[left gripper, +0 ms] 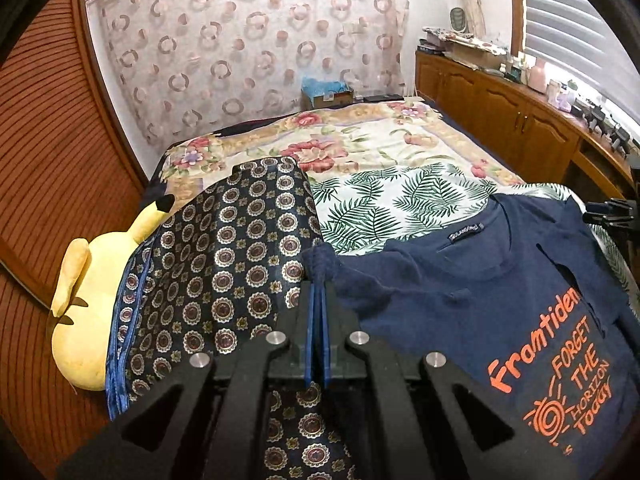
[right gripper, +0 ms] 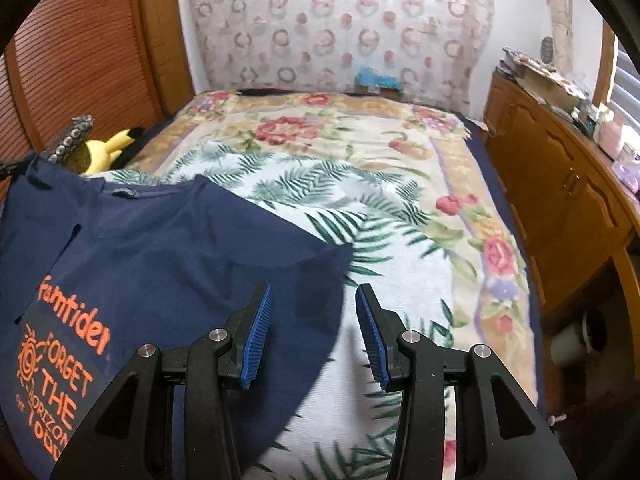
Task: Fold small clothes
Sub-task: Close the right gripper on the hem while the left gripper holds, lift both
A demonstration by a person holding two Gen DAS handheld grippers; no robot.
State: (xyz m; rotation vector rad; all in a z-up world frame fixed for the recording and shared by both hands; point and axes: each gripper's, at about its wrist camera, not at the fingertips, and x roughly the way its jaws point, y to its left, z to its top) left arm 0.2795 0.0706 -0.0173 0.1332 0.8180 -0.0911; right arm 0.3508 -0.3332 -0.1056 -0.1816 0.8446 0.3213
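Home bedrm: bed (right gripper: pixel 460 208), curtain (left gripper: pixel 248 40)

Navy T-shirt (left gripper: pixel 460 292), taken as landmark: dark blue cloth, orange lettering and an orange sun spiral on the chest. Cloth under it (right gripper: pixel 320 200): white ground, green fern-leaf print. Blanket (left gripper: pixel 360 140) beyond the shirt: cream ground, red and pink roses, green leaves, tan border, dark blue edge. Scarf-like cloth (left gripper: pixel 224 256) just left of the shirt: navy with cream-and-maroon round medallions, lighter blue border. Plush toy (left gripper: pixel 92 300) further left of the shirt: yellow, black ear tip. Curtain (left gripper: pixel 248 40) far beyond the shirt: pale, sheer, dusty-pink rings. Cabinets (right gripper: pixel 560 184) right of the shirt: orange-brown wood. Gripper pads (right gripper: pixel 256 336): blue, ribbed, on black frames.
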